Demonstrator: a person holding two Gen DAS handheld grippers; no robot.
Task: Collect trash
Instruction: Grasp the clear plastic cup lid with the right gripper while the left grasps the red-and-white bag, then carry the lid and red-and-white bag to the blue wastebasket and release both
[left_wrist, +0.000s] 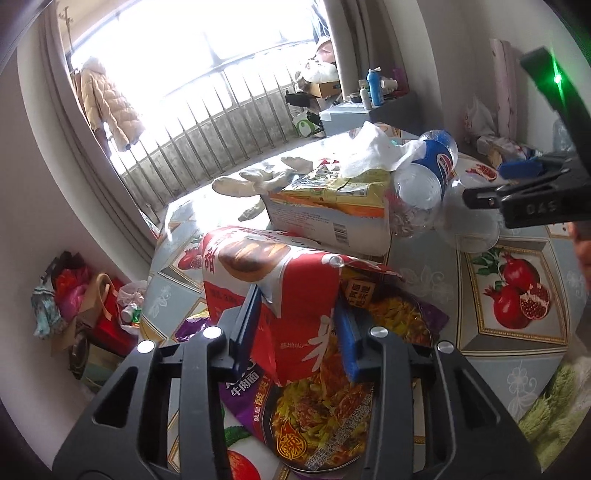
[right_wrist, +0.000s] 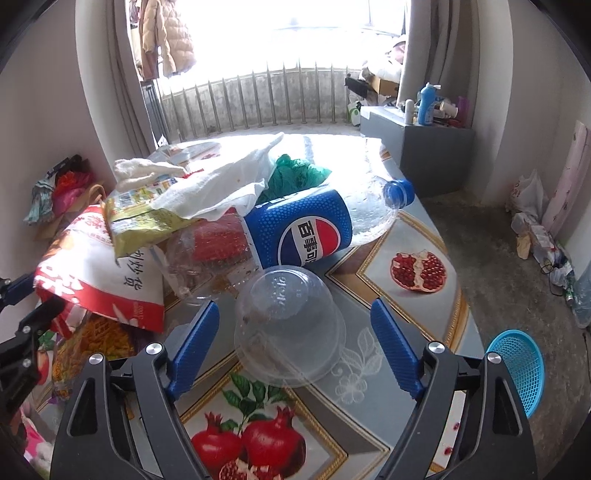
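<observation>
The left claw (left_wrist: 299, 306) has its blue pads half closed on the crumpled red bag (left_wrist: 273, 273); the bag's folded edge sits pinched between them, and both pads look to be pressing on it. Just under the bag lies a purple noodle packet (left_wrist: 325, 398), seen well only from the left wrist. Beyond the left claw stand a torn carton (left_wrist: 332, 214) and, past it, gloves (left_wrist: 255, 177).

The right claw (right_wrist: 295, 347) stands wide, its pads either side of an upturned clear cup (right_wrist: 288, 325) and not touching it. Right behind the cup lies the Pepsi bottle (right_wrist: 314, 229), with a white cloth (right_wrist: 221, 184) and a green bag (right_wrist: 295, 173) further back. Only the right wrist shows the blue basket (right_wrist: 521, 365), down on the floor to the right of that claw, off the table (right_wrist: 406, 325). From the left wrist, the right claw appears at the far right edge, above the cup (left_wrist: 469, 218).
</observation>
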